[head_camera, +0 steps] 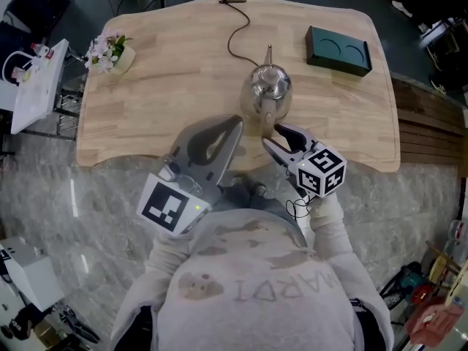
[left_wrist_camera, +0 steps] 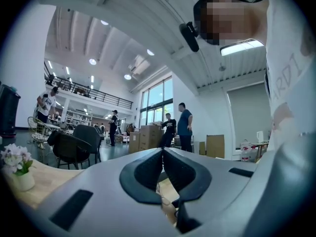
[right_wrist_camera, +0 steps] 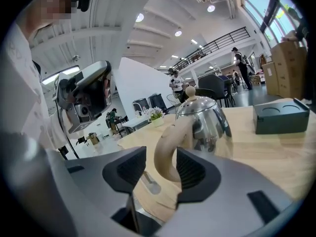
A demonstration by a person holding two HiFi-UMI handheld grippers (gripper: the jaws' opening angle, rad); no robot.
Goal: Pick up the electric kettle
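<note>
Trouble would come from an off-centre squeeze: the right gripper [right_wrist_camera: 162, 166] has its jaws apart around the handle [right_wrist_camera: 167, 144], which sits nearer the right-hand pad, so closing could twist the kettle [right_wrist_camera: 206, 121] or let it swing. Its cord [head_camera: 235, 36] may drag. Just ahead of those jaws, the kettle is rounded polished steel, upright. The left gripper [left_wrist_camera: 162, 151] is closed, empty.

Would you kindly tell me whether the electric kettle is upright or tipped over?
Upright: the electric kettle stands on its base on the wooden table, with its lid knob pointing up.
</note>
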